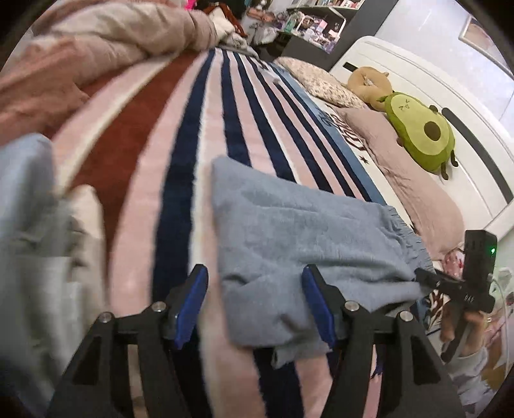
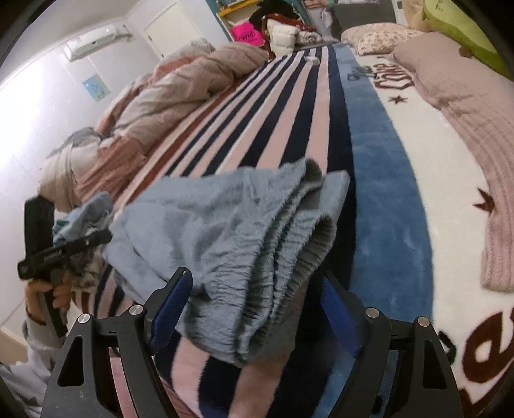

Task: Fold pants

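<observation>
The light blue pants (image 1: 302,238) lie folded in a thick bundle on the striped blanket (image 1: 180,135). In the right wrist view the pants (image 2: 225,231) show stacked layers and the gathered elastic waistband toward me. My left gripper (image 1: 253,305) is open, its blue pads on either side of the bundle's near edge. My right gripper (image 2: 257,305) is open, straddling the waistband end. The right gripper also shows in the left wrist view (image 1: 449,283) at the pants' far right edge. The left gripper shows in the right wrist view (image 2: 64,247) at the left, held in a hand.
A rumpled pink duvet (image 1: 106,48) lies along the far side of the bed. Pillows (image 1: 411,173) and an avocado plush (image 1: 420,131) sit by the white headboard (image 1: 449,83). More pale blue cloth (image 1: 29,225) lies at the left. Cluttered shelves (image 1: 308,22) stand beyond.
</observation>
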A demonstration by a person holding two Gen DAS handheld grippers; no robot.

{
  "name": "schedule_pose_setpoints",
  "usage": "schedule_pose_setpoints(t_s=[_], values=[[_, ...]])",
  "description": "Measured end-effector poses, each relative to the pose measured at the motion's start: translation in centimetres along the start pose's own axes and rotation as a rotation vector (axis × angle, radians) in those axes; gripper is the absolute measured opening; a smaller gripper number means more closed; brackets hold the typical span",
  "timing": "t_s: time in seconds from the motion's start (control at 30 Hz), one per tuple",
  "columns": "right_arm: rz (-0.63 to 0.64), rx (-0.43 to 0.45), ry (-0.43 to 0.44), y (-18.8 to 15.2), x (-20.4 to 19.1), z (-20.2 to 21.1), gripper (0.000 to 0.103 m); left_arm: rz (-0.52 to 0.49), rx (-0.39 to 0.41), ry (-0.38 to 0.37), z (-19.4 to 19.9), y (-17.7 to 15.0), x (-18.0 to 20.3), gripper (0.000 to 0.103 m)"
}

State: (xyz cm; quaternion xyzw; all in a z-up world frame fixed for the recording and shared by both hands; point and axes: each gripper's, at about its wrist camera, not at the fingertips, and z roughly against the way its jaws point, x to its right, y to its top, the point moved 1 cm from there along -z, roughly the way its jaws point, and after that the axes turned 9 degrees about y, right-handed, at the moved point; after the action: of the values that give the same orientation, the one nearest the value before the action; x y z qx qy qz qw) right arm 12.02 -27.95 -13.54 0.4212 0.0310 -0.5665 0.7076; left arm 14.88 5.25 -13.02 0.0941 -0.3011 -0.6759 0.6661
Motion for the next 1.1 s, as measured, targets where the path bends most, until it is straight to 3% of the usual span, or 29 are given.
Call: schedule_pose_setpoints(t_s=[0.17,0.2,0.27,0.4,0.57,1.1], values=[[-0.075,-0.038,0.085,-0.9,1.5,-1.5,0.076,0.004,-0.041,-0.033,-2.1,-0.1,0.3,0.053],[-0.078,-0.041,0.095,-0.9,1.5,-1.7,0.071,-0.005,-0.041,-0.041,-2.2,-0.2,0.5,0.044],[-0.087,-0.046,0.125,-0.9,1.5,-2.1,0.063,-0.021,-0.037,-0.030,-2.3,-0.2,1.0,0.041],[-0.039,-0.034,0.075,-0.7,0.3,-2.2,0.051,-0.061,0.004,0.014,-1.5,-0.1,1.8,0.029],[0.011,-0.006,0.041,0.1,-0.8,-0.8,0.039,-0.128,0.078,0.051,0.6,0.8,3.6,0.025],[0.111,0.119,0.072,3.9,-6.8,3.6,0.037,-0.182,0.271,0.096,9.8,3.1,3.9,0.023]])
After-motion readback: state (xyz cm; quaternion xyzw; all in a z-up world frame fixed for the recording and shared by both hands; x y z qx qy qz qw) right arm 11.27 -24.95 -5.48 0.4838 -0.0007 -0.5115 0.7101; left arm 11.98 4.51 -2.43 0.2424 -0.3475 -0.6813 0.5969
